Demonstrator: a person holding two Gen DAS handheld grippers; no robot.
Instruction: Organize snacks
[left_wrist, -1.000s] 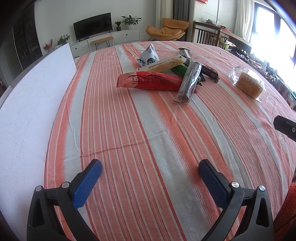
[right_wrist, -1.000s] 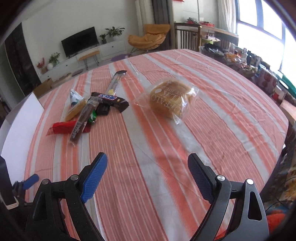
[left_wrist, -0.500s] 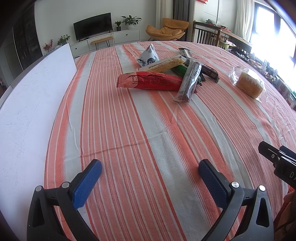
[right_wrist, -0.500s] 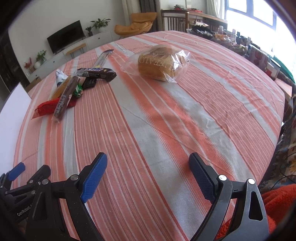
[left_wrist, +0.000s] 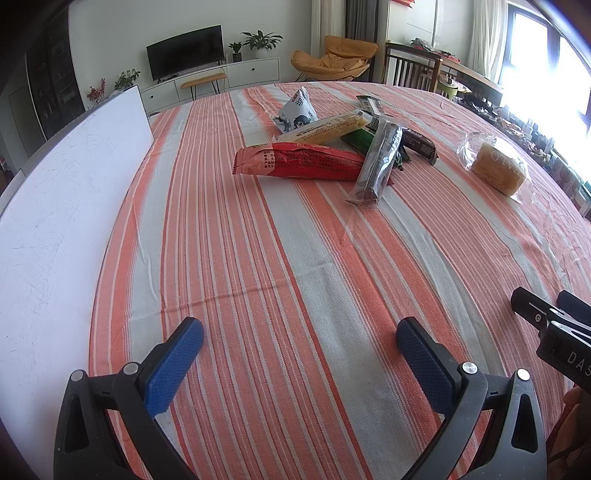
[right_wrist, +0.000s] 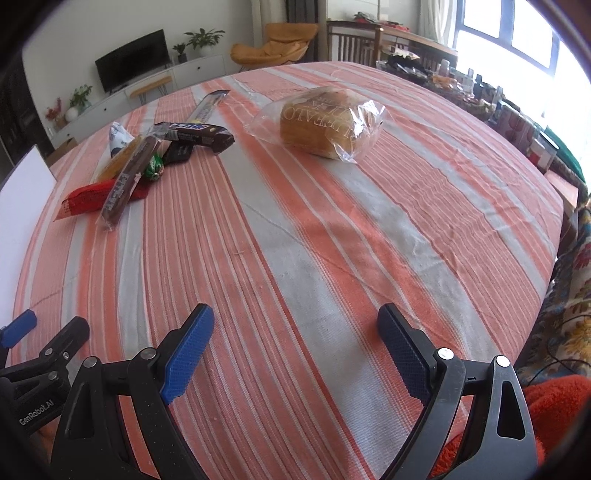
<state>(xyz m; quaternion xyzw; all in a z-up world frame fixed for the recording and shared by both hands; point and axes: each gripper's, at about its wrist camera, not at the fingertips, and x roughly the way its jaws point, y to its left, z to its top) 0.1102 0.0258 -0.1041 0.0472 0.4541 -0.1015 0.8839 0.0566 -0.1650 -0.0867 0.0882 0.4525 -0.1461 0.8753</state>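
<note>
Red-wrapped snack bar (left_wrist: 299, 161) is being shown lying on the striped tablecloth (left_wrist: 280, 266), amid piled snacks; bagged bread (right_wrist: 325, 122) is lying apart, beyond. Left gripper (left_wrist: 299, 354) and right gripper (right_wrist: 295, 332) are being held spread, empty, nearer.

1. Bright daylight pours in from the windows (left_wrist: 546, 74) on the right, which are blown out to white.
2. The tablecloth (right_wrist: 332, 240) is evenly lit, with soft, faint shadows.
3. Both views bend strongly at the edges, with dark corners.
4. Focus is sharp.
</note>
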